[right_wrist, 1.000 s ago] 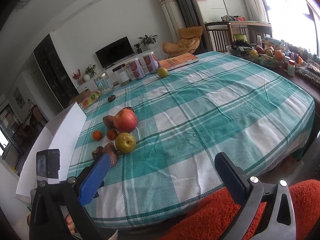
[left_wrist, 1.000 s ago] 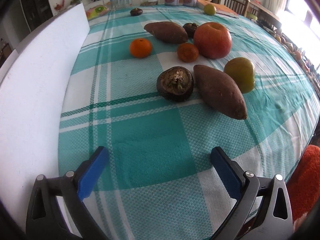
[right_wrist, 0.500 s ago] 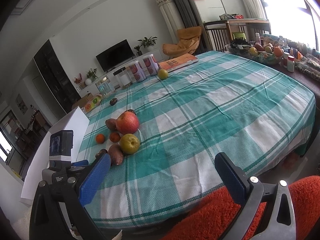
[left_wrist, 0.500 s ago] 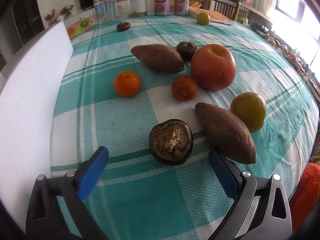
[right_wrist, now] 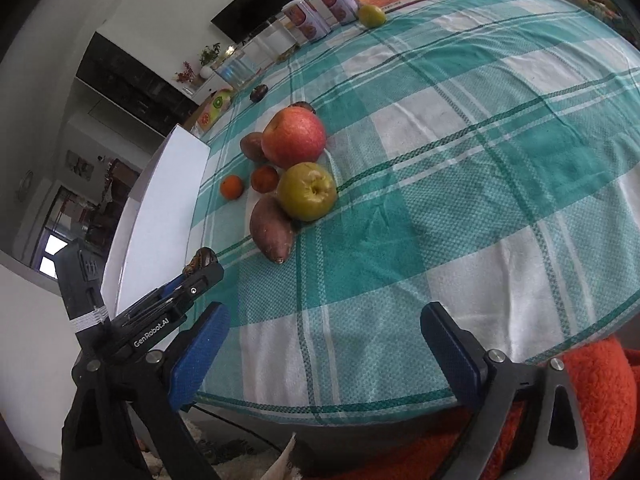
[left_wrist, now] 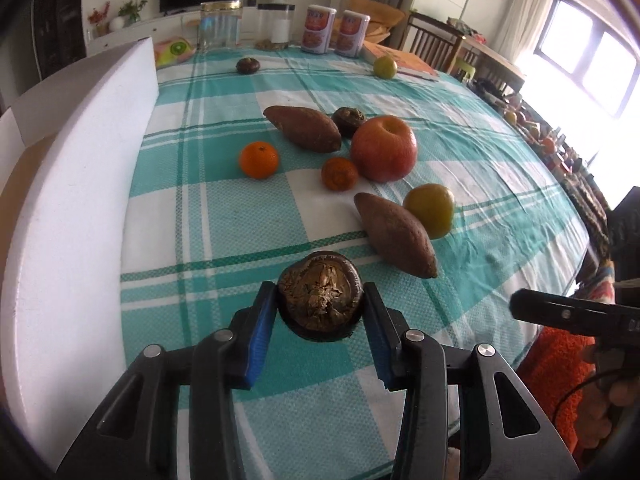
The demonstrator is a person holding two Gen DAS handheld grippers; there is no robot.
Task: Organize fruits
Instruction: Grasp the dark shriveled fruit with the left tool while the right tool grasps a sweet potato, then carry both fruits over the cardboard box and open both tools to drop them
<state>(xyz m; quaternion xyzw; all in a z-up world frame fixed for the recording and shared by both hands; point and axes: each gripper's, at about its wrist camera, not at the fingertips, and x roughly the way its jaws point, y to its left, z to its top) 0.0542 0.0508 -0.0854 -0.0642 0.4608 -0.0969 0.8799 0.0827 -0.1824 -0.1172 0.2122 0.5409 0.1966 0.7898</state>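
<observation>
My left gripper [left_wrist: 320, 312] is shut on a dark brown mangosteen [left_wrist: 320, 294] on the green checked tablecloth, its blue pads against both sides. Beyond it lie a sweet potato [left_wrist: 394, 234], a yellow-green apple [left_wrist: 430, 210], a red apple [left_wrist: 384, 148], two small oranges [left_wrist: 259, 159] [left_wrist: 339, 173], a second sweet potato [left_wrist: 304, 128] and another mangosteen [left_wrist: 349, 120]. My right gripper [right_wrist: 320, 344] is open and empty over the table's near edge. The right wrist view shows the left gripper [right_wrist: 200, 276] at the left and the same fruits, with the green apple [right_wrist: 307, 191] nearest.
A white foam board [left_wrist: 72, 200] stands along the table's left side. At the far end stand jars [left_wrist: 220, 24], two cans [left_wrist: 318, 30], a green fruit [left_wrist: 385, 67], a lone mangosteen [left_wrist: 248, 65] and a book. Chairs and a cluttered table stand at the right.
My left gripper moved forward to the near mangosteen and closed on it. My right gripper tilted down and moved closer to the table, still open.
</observation>
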